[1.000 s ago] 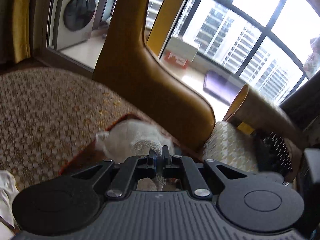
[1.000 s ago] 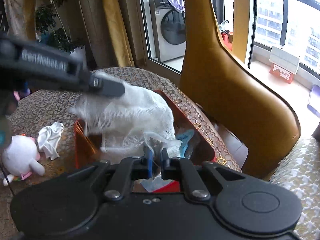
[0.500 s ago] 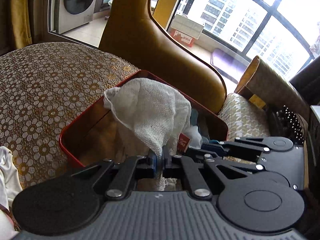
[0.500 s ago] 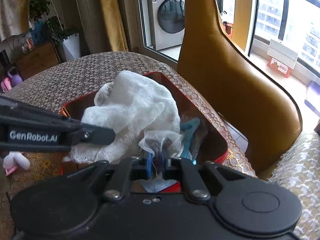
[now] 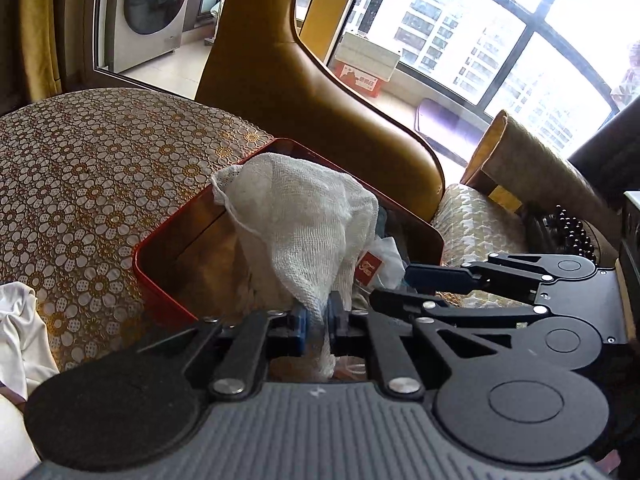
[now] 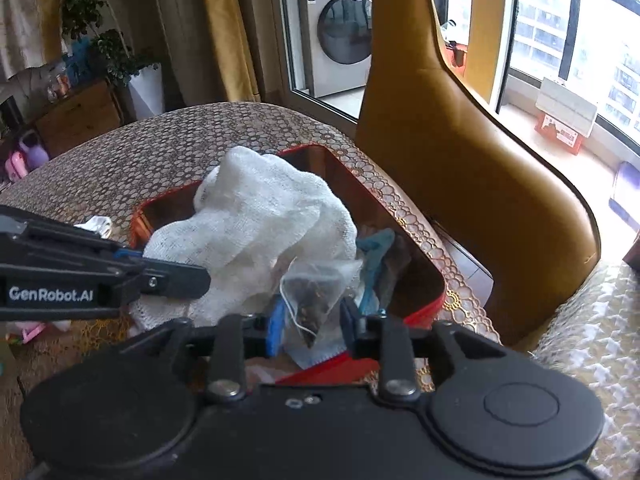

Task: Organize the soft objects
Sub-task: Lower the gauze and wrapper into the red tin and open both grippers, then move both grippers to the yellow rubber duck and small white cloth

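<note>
We count two grippers, one gauze cloth, one red box, one tea bag, one chair back close behind the box.

Left wrist view, left to right: a white garment (image 5: 16,332) lies at the table's near edge on the patterned tablecloth (image 5: 92,168). Beside it stands the box (image 5: 160,276), open-topped. The cloth (image 5: 304,216) is draped over the box's interior, bunched high at the far end and narrowing to a strip; its long axis runs from the far rim down toward us. That strip passes between the left gripper (image 5: 318,320) pads, which have just been easing apart but remain nearly closed on it. The right gripper (image 5: 404,280) reaches in from the right.

Right wrist view: the left gripper (image 6: 200,276) enters from the left, touching the cloth (image 6: 260,216). The right gripper (image 6: 312,324) has just been opening; its jaws stand clear of the pyramid tea bag (image 6: 316,296) between them, apex pointing down toward us, over the box (image 6: 424,308). The chair (image 6: 460,152) is right.
</note>
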